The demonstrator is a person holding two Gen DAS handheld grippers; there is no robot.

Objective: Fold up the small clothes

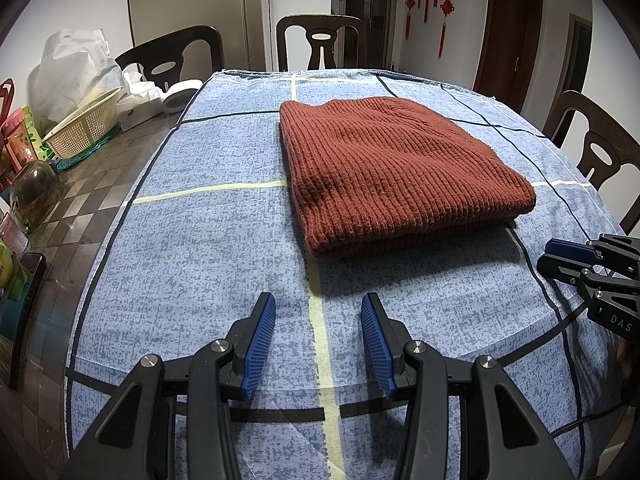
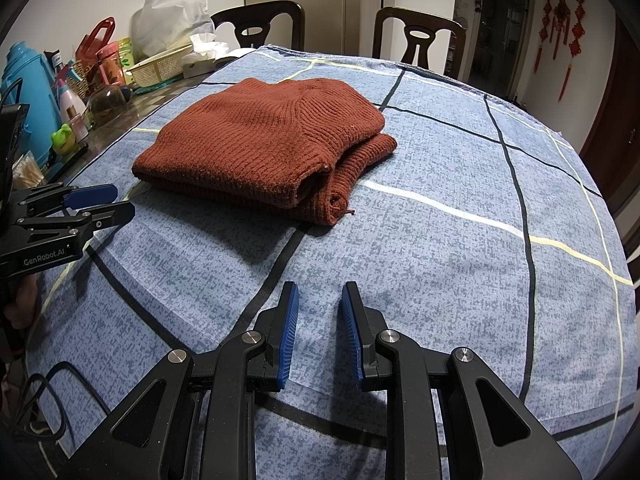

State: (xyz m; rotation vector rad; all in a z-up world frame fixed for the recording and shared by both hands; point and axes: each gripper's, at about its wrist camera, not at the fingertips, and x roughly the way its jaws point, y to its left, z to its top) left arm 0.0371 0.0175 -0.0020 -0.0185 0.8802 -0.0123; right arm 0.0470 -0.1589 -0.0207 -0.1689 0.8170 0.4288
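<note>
There, "GenRobot.AI" lettering (image 2: 43, 262) on the left hand-held gripper (image 2: 108, 204).

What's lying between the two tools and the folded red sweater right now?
Nothing visible. Only bare blue checked cloth lies between the left tool, the right tool and the sweater. Both tools are open and empty.
</note>
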